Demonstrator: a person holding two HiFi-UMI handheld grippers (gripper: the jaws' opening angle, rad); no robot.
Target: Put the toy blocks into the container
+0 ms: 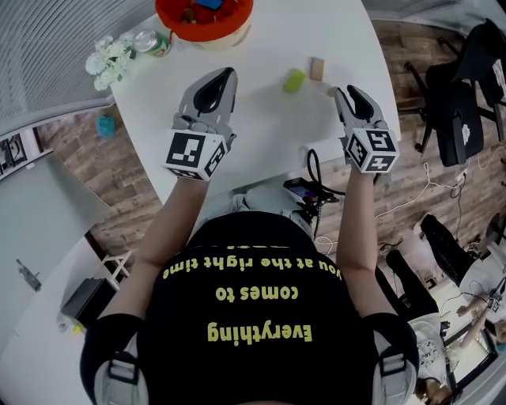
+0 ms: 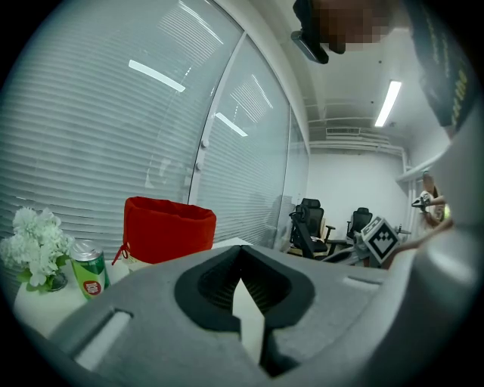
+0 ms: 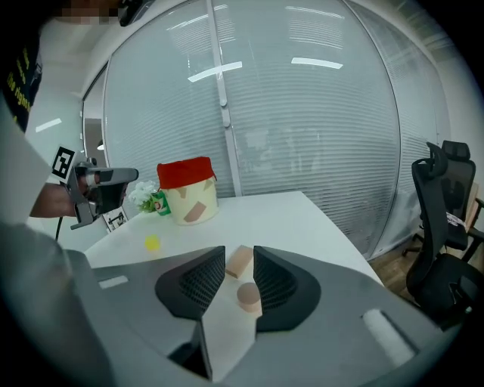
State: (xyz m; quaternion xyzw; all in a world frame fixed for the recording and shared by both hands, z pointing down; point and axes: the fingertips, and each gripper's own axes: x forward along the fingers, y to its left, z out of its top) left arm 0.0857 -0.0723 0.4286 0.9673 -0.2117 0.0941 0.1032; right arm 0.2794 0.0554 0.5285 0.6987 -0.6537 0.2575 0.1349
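Head view: the left gripper [image 1: 227, 76] and right gripper [image 1: 340, 93] both reach over the white table [image 1: 261, 119]. A green block [image 1: 293, 80] and a tan rectangular block [image 1: 317, 69] lie just ahead of the right gripper, between the two tools. The red-rimmed container [image 1: 204, 20] stands farther ahead of the left gripper, with a green can [image 1: 150, 41] and white flowers [image 1: 107, 62] off to its left.

Left gripper view: the jaws meet at their tips with nothing caught between them. The container rises ahead and to the left.

Right gripper view: the jaws stand partly apart. A round tan block [image 3: 248, 297] sits on the table between them, close against the right pad and clear of the left, so it is not pinched. The rectangular block lies just past the tips, the green one is off to the left, and the container is well beyond
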